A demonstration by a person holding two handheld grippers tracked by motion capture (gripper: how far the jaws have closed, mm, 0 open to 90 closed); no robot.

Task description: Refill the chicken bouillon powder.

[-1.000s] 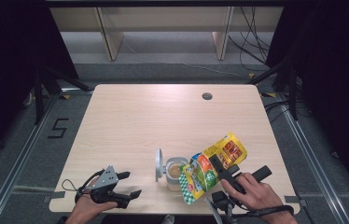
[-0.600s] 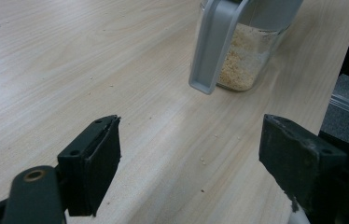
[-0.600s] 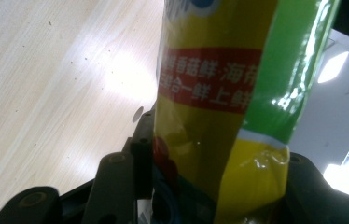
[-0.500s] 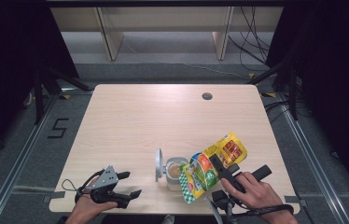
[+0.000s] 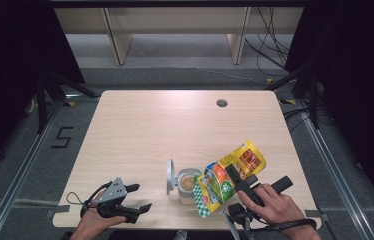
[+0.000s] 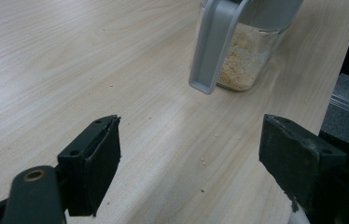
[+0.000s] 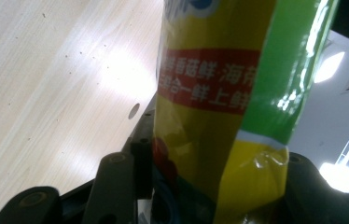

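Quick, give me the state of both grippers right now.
Left gripper: open, nothing between its fingers, resting near the table edge.
Right gripper: shut on the yellow-green pouch, tilted over the open jar.

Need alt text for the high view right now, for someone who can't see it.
The right gripper holds a yellow-green bag tilted over an open clear jar near the table's front edge. The left gripper rests open at the front left.

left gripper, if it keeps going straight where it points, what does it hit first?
Probably the jar: its grey flip lid hangs nearest, ahead and slightly right of the open left gripper. Bare table lies between; depth is unclear.
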